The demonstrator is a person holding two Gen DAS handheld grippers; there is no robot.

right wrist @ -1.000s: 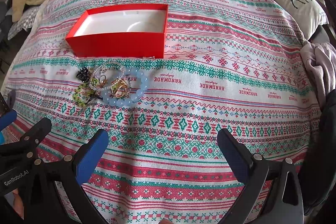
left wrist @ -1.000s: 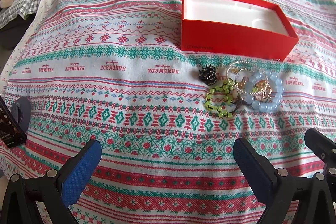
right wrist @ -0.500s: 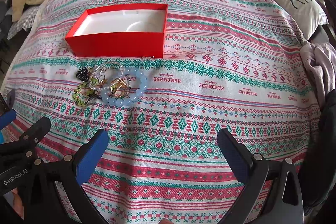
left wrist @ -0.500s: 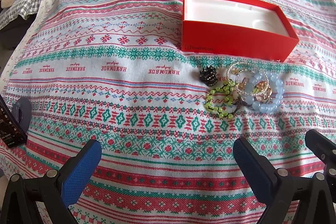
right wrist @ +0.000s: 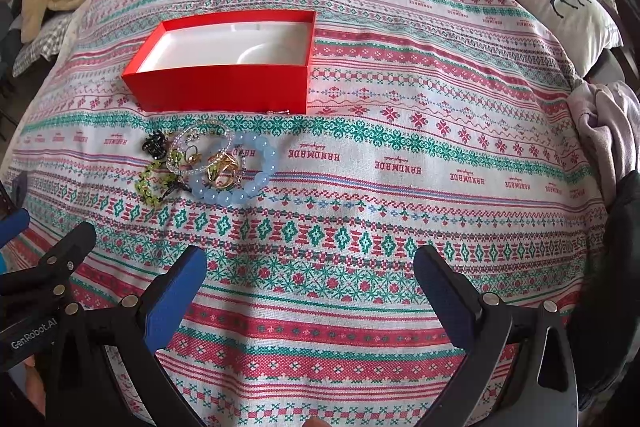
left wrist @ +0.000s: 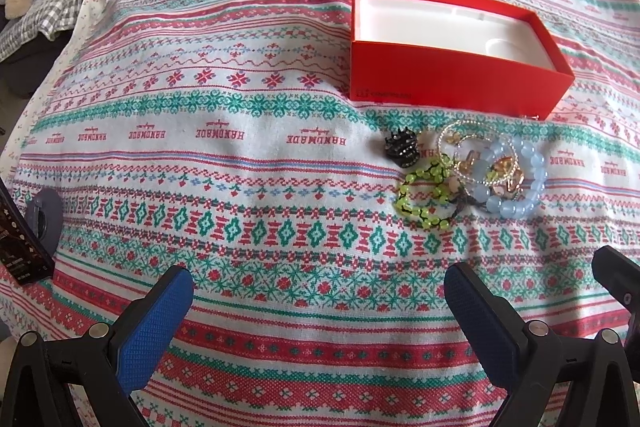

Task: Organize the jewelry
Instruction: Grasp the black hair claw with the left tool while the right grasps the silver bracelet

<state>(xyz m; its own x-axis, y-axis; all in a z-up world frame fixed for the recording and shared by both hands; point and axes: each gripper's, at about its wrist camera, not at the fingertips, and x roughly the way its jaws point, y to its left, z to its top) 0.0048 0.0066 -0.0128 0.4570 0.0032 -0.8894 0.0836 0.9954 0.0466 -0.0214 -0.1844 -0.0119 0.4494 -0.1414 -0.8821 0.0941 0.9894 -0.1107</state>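
We hover both grippers, left gripper [left wrist: 318, 301] and right gripper [right wrist: 310, 281], spread wide and holding nothing; the jewelry pile [right wrist: 206, 165] lies just before the empty red box [right wrist: 224, 95], so first pick awaits.

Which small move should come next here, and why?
Probably bring the right gripper forward to the blue bead bracelet. Both grippers' jaws stand open and empty, the red box is empty, and all the jewelry lies in a heap in front of it.
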